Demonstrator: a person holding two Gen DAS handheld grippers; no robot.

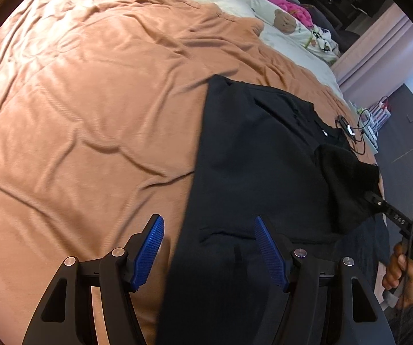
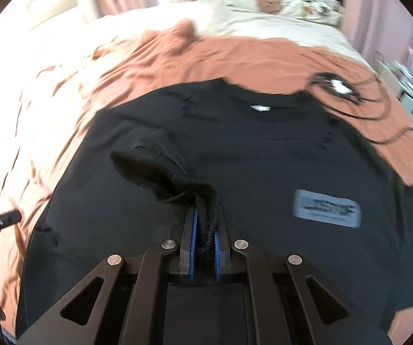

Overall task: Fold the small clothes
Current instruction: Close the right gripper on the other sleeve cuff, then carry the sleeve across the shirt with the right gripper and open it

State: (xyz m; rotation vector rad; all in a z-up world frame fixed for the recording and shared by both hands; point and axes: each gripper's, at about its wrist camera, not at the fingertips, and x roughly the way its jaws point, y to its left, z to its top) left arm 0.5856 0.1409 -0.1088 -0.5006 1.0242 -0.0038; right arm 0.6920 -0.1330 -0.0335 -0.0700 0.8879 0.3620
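Between our right gripper [image 2: 205, 224] pads we've got the black t-shirt [image 2: 235, 149] sleeve hem pinched tight, left gripper [image 1: 209, 247] hanging open and empty over the shirt's edge, shirt flat on the orange blanket [image 1: 91, 100], collar at 12 o'clock.

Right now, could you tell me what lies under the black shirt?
The shirt lies spread on an orange blanket, which shows around its edges. The right gripper pinches a lifted sleeve. Whatever is directly beneath the shirt's middle is covered.
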